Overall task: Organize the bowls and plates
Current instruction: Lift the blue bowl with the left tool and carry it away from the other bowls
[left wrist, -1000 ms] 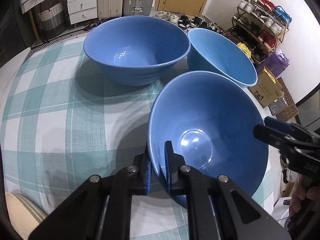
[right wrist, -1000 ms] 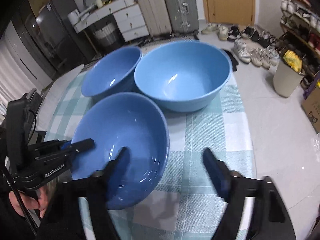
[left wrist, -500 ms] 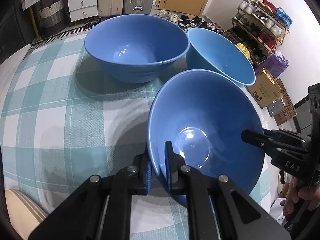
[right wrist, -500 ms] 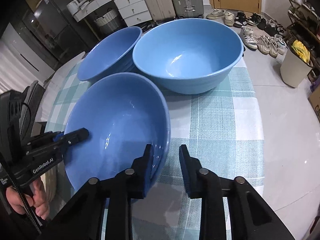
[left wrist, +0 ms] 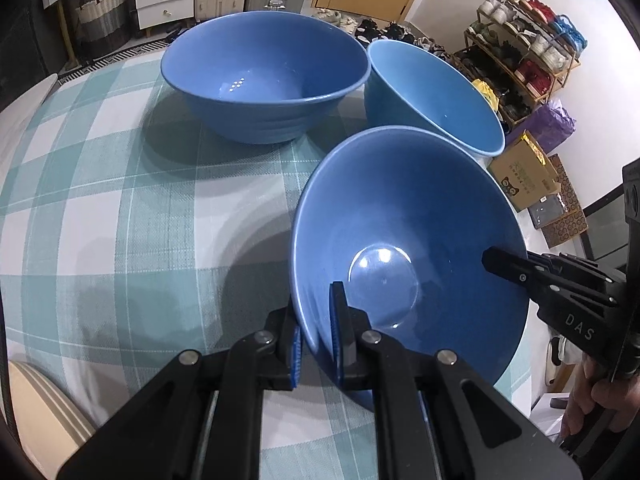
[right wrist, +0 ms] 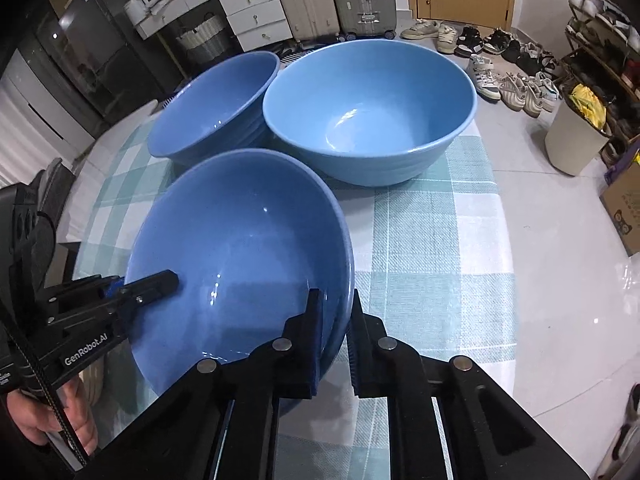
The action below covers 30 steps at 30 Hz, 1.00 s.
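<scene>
Item: near bowl [left wrist: 404,216], rim pinched by your left hand-held gripper [left wrist: 316,344] and right hand-held gripper [right wrist: 334,336]. Next, likely: lift level, nest into the large bowl [left wrist: 264,64] at 11 o'clock.

Three blue bowls on one checked bench [left wrist: 100,208]: a near bowl [left wrist: 404,216], a wide bowl [left wrist: 264,64] and a far bowl [left wrist: 436,92]. Two tongs, left tongs [left wrist: 316,332] and right tongs [right wrist: 334,334].

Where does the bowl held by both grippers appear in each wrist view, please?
Left wrist view: the held bowl fills the lower right, its near rim in the left gripper.
Right wrist view: the held bowl sits lower left, its rim in the right gripper.
Shared landmark: the cardboard box on the floor.
</scene>
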Tool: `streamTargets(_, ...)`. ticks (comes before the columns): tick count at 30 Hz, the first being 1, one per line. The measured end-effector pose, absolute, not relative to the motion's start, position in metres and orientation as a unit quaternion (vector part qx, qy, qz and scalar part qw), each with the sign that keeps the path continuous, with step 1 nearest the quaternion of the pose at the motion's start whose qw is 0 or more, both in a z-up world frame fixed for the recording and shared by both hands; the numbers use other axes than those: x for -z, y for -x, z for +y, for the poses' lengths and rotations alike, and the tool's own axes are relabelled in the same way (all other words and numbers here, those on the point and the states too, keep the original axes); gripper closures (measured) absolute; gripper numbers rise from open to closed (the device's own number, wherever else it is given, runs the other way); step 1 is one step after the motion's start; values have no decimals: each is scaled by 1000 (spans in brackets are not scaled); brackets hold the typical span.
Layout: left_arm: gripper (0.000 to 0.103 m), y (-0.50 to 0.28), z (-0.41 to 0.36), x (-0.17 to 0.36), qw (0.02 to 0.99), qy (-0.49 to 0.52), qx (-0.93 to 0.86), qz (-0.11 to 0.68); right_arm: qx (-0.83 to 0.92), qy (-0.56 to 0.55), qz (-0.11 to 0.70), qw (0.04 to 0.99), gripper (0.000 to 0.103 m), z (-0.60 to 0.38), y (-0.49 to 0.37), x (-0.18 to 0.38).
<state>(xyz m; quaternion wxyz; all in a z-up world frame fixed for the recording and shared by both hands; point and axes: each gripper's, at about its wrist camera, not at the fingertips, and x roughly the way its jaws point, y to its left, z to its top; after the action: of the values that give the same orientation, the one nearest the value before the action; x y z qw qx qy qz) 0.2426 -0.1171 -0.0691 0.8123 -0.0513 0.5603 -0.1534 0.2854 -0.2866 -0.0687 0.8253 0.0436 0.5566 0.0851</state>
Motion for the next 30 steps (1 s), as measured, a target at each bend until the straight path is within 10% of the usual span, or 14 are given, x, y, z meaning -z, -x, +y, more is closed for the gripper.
streamTargets(30, 93, -104, -86, 65, 803, 44, 155, 574, -106, -48, 579, 807, 93, -254, -147, 65)
